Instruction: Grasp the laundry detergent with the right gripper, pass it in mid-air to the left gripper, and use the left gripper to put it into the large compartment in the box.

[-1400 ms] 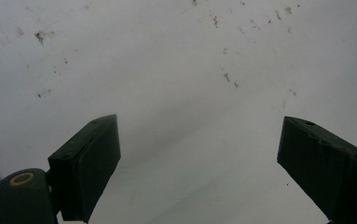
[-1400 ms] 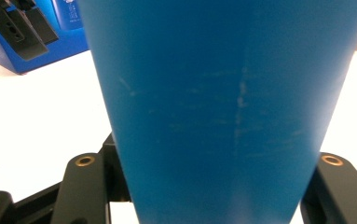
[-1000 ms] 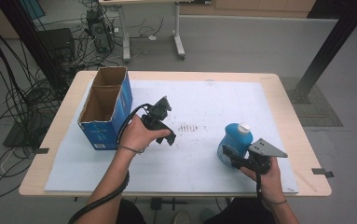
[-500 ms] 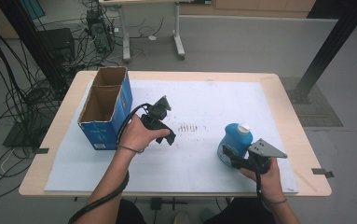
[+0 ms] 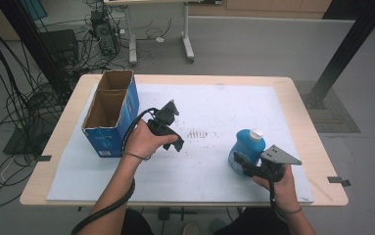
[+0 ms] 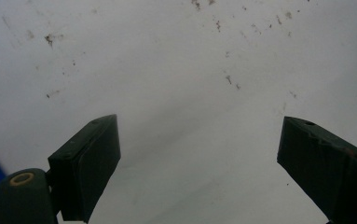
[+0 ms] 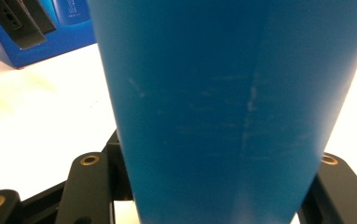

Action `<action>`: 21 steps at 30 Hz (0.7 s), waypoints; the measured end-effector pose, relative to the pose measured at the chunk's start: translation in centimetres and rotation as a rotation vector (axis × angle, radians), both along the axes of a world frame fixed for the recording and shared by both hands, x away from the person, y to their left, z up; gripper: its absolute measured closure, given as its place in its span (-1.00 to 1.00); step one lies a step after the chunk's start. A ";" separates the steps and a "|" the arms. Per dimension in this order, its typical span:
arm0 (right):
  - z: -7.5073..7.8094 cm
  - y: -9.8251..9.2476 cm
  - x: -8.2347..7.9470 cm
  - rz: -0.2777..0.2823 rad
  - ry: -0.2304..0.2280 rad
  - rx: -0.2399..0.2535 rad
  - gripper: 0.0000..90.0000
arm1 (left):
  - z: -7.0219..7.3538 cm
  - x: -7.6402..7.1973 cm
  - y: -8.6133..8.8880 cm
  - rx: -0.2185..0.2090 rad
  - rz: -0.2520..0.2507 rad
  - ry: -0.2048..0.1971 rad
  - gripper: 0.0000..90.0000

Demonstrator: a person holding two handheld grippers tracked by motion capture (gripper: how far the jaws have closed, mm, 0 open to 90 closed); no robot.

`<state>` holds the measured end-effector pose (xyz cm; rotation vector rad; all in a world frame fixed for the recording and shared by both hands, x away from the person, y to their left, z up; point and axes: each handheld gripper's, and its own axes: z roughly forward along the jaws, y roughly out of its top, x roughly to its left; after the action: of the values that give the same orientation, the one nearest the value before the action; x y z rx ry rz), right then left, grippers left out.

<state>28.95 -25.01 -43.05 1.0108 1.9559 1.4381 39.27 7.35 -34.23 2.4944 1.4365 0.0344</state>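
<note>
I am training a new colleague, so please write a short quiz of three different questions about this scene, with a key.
1. True or false: the right gripper is shut on the bottle.
2. What colour is the bottle's cap?
3. The left gripper is: A) shut on the box; B) open above the white sheet; C) holding the cap.

Key: 1 true; 2 white; 3 B.
</note>
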 end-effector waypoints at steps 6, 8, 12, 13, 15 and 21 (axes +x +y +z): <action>0.0 0.0 0.0 0.002 0.002 0.000 -0.07 | 0.0 0.0 -0.1 0.000 -0.001 0.001 -0.70; 0.0 0.0 0.0 0.003 0.001 0.000 -0.07 | 0.0 0.0 -0.2 0.001 0.001 0.003 -0.70; 0.0 0.0 0.0 0.004 -0.002 0.000 -0.07 | 0.0 0.0 -0.3 0.002 -0.002 0.002 -0.70; 0.0 0.0 0.0 0.004 -0.002 0.000 -0.07 | 0.0 0.0 -0.3 0.002 -0.002 0.002 -0.70; -0.1 0.0 0.0 0.004 -0.004 0.001 -0.07 | 0.0 0.0 -0.3 0.003 -0.002 0.003 -0.70; -0.1 -0.1 0.1 0.007 -0.002 0.001 -0.07 | 0.1 0.0 -0.3 0.002 0.001 0.003 -0.70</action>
<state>29.02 -25.07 -43.10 1.0031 1.9595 1.4433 39.27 7.05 -34.15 2.4969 1.4398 0.0321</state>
